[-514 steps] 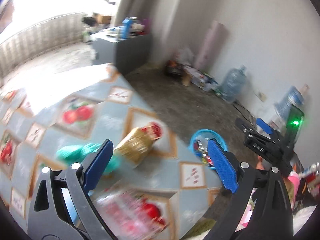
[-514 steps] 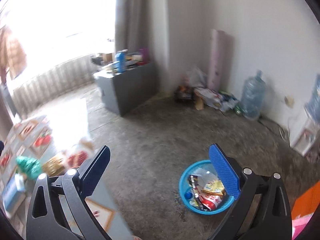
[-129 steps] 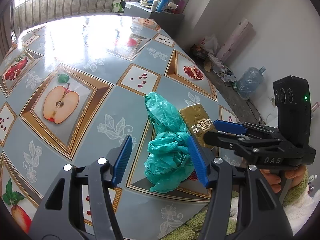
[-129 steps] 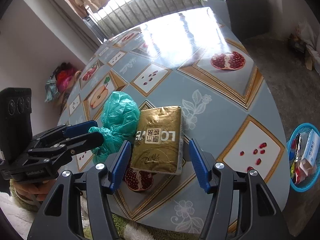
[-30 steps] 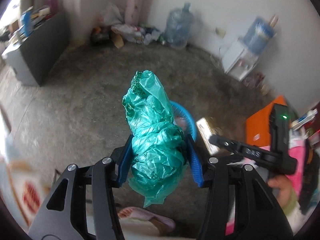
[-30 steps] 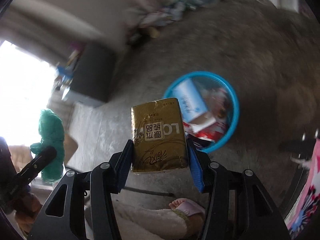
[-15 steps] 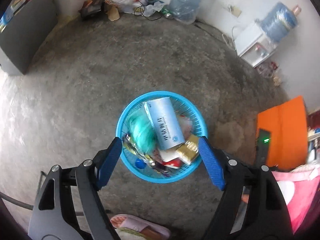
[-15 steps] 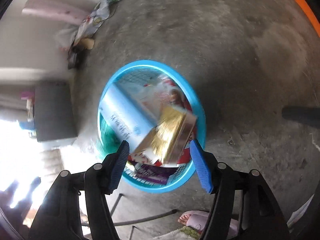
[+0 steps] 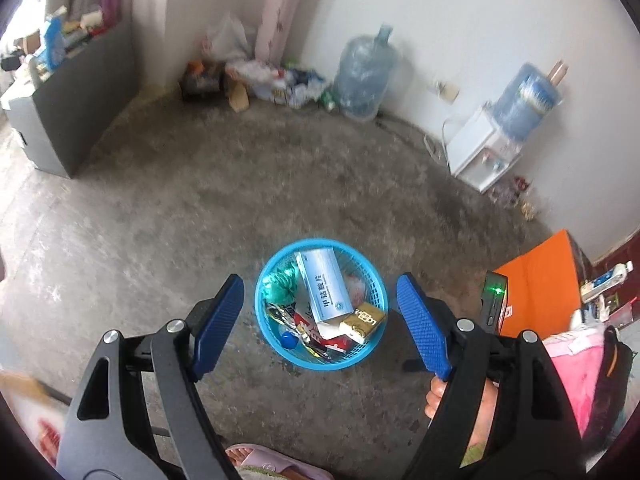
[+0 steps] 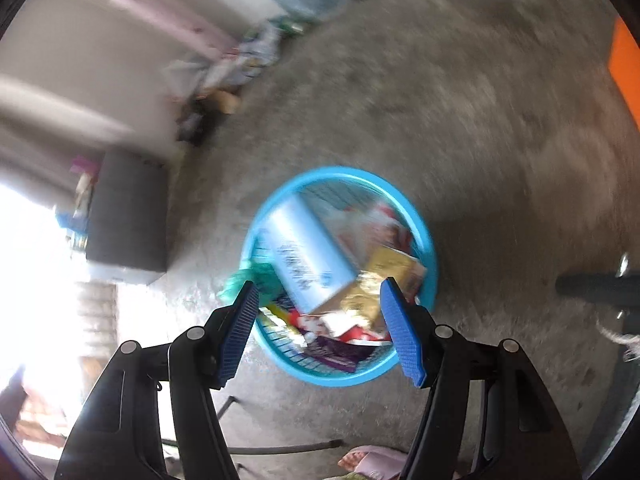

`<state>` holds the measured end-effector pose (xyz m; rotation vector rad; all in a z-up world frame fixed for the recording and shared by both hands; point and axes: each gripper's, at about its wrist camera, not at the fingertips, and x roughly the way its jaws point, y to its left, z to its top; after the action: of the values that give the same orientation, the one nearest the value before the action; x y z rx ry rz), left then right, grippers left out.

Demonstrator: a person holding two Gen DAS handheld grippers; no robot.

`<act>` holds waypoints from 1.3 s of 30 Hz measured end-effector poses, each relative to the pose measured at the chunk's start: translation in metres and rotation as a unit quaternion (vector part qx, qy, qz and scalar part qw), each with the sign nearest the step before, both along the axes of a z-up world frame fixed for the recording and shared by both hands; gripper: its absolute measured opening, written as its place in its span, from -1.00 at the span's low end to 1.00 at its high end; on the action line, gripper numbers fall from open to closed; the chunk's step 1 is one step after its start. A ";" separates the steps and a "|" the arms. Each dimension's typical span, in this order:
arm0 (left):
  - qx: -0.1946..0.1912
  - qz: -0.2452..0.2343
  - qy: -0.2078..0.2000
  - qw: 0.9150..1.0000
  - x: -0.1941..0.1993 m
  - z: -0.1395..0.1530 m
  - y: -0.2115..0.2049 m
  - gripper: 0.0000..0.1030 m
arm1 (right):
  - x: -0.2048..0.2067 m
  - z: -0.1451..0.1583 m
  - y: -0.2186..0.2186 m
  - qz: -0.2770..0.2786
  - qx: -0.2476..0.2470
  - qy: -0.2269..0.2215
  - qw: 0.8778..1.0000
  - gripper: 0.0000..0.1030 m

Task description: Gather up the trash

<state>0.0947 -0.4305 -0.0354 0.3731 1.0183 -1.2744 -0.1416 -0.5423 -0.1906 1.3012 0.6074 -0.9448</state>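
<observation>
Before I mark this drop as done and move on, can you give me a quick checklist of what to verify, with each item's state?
1. Green plastic bag inside the blue basket: ok.
2. Gold packet inside the basket, lying against its rim: ok.
3. Left gripper empty, fingers apart, having just opened: ok.
4. Right gripper empty, fingers apart, having just opened: ok.
5. No trash on the floor right around the basket: ok, as far as the left wrist view shows.
6. Table cleared of remaining trash: cannot tell, the table is out of both views.
</observation>
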 end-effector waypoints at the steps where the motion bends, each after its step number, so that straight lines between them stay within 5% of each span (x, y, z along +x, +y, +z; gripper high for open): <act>1: -0.014 0.005 -0.005 1.000 -0.001 0.012 0.014 0.48 | 0.007 0.015 0.005 0.015 -0.020 0.002 1.000 0.20; 5: -0.057 0.043 -0.030 0.997 -0.002 0.052 0.079 0.63 | 0.038 0.080 0.033 0.087 -0.107 0.000 0.990 0.21; 7: -0.062 0.071 -0.043 0.995 -0.004 0.066 0.107 0.72 | 0.054 0.112 0.051 0.125 -0.145 -0.007 0.981 0.37; 12: -0.073 0.191 -0.094 0.974 -0.006 0.100 0.190 0.78 | 0.091 0.190 0.113 0.227 -0.255 -0.011 0.940 0.65; 15: -0.070 0.272 -0.126 0.951 -0.011 0.115 0.237 0.81 | 0.106 0.223 0.152 0.280 -0.297 -0.021 0.912 0.77; 18: -0.061 0.348 -0.172 0.920 -0.021 0.127 0.280 0.83 | 0.115 0.246 0.188 0.329 -0.321 -0.036 0.887 0.85; 24: -0.037 0.415 -0.254 0.873 -0.047 0.130 0.339 0.83 | 0.121 0.276 0.252 0.397 -0.356 -0.043 0.845 0.87; 28: -0.020 0.457 -0.245 0.855 -0.051 0.126 0.378 0.83 | 0.123 0.294 0.289 0.432 -0.381 -0.040 0.817 0.87; 34: 0.022 0.530 -0.212 0.820 -0.063 0.099 0.418 0.83 | 0.124 0.306 0.325 0.456 -0.399 -0.036 0.795 0.87; 39: 0.051 0.549 -0.160 0.819 -0.080 0.069 0.431 0.83 | 0.121 0.286 0.342 0.490 -0.370 -0.013 0.789 0.87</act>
<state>0.0148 0.0009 0.0337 0.0247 0.7853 -0.0934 -0.0202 -0.2004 0.0950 0.1741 0.6738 -0.2049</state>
